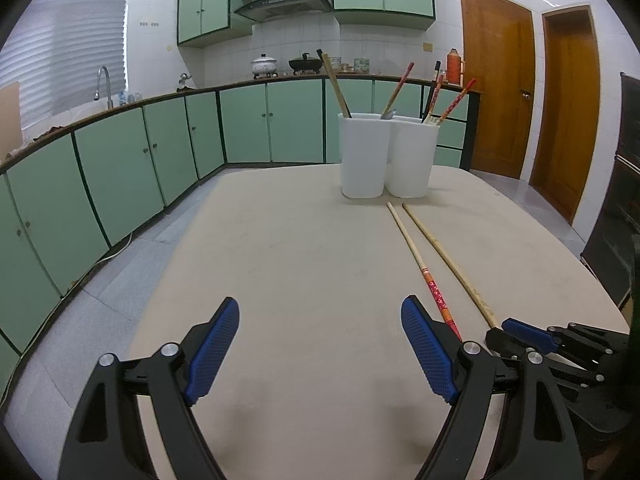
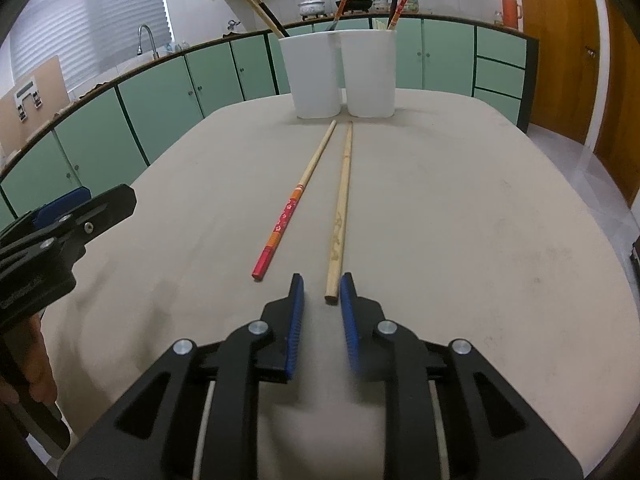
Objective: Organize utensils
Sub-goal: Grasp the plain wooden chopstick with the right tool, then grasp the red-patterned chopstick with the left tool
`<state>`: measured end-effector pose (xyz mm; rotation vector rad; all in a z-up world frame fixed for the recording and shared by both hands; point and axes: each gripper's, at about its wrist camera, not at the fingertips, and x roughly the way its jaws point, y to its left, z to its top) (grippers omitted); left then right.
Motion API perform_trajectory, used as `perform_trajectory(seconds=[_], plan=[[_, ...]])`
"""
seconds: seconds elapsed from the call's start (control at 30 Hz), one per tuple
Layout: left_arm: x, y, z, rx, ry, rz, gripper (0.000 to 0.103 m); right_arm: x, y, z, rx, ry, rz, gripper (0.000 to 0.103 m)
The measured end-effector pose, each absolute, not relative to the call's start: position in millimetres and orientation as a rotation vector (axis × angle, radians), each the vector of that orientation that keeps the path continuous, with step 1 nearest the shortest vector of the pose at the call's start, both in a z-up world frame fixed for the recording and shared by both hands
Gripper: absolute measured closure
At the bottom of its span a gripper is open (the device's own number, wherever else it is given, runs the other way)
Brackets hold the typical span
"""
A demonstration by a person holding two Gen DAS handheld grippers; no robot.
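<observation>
- So there are two loose chopsticks lying side by side on the beige table (image 2: 460, 208): a plain pale wooden chopstick (image 2: 340, 208) and a wooden chopstick with a red flower-patterned handle end (image 2: 288, 210). Both point toward the pair of white plastic utensil cups (image 2: 338, 74) at the far end, which already hold a few chopsticks standing up.
- The right gripper (image 2: 322, 306), black frame with blue ribbed pads, is down low with the near end of the plain chopstick sitting right between its fingertips. The jaws are narrowed to a small gap but I can't see either pad touching the stick, so I'd say nothing is held yet.
- The left gripper (image 1: 320, 348) hovers spread wide over bare table, holding nothing. The red-ended chopstick runs just beside its right pad.
- My guess at the step: closing on the plain stick so it can go into a cup.
- What could go wrong, as I see it:
  - Grabbing only the very tip means a long stick hanging off one end. It'll probably droop or swivel when lifted.
  - A round stick flat on the table can roll out as the pads close, maybe bumping its red neighbour, which lies near.
  - The cups look tall and light, so a tilted stick poking the rim could tip one.
</observation>
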<state>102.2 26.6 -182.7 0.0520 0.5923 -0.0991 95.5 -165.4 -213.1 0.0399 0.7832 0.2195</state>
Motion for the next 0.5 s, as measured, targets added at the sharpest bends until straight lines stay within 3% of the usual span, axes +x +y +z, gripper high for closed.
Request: perform_trajectory(seconds=[0.07,0.23,0.5], plan=[[103.3,25.9,-182.5,0.053,0.594,-0.101,0.021,96.5,-165.4,-213.4,0.043,0.781,0.221,0.084],[104.2,23.4,-182.1,0.045,0.601,-0.112,0.021,98.4,-167.4,-215.2,0.05,0.783,0.22,0.096],[107.5,5.6,-181.9,0.037,0.617,-0.142,0.021,98.7,-181.8,-206.5,0.078,0.77,0.2,0.097]])
